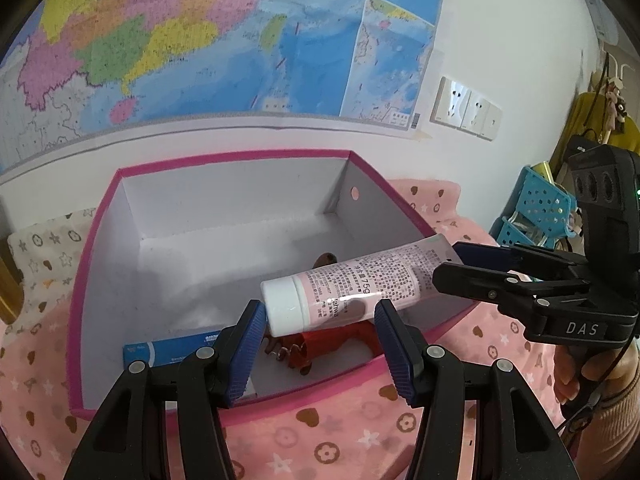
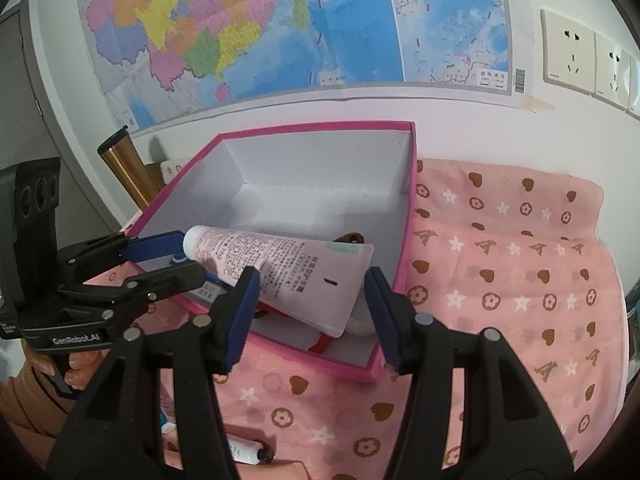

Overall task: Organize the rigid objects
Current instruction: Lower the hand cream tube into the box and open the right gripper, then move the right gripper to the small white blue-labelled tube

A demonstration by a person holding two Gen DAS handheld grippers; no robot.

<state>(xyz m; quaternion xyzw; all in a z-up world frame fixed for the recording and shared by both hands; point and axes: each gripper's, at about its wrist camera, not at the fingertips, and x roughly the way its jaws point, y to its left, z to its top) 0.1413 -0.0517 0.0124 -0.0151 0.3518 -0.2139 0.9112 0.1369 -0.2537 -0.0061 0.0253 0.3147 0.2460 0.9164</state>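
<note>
We are judging the tube [image 1: 352, 284] light, squashy and slick, with its stiff crimped tail the best hold. It is lying tilted over the box's [image 1: 224, 158] near right corner. The left gripper [image 1: 320, 332] is gaping around the cap, not pinching. The right gripper [image 2: 312, 296] is straddling the tail; we cannot tell whether it is gripping. A red item [image 1: 332, 340] underneath is mostly hidden.

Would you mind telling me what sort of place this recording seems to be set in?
Probably a room in a home, perhaps a bedroom: a pink patterned cloth covers the surface under the pink storage box, a large wall map hangs behind, and wall sockets sit beside it.
</note>
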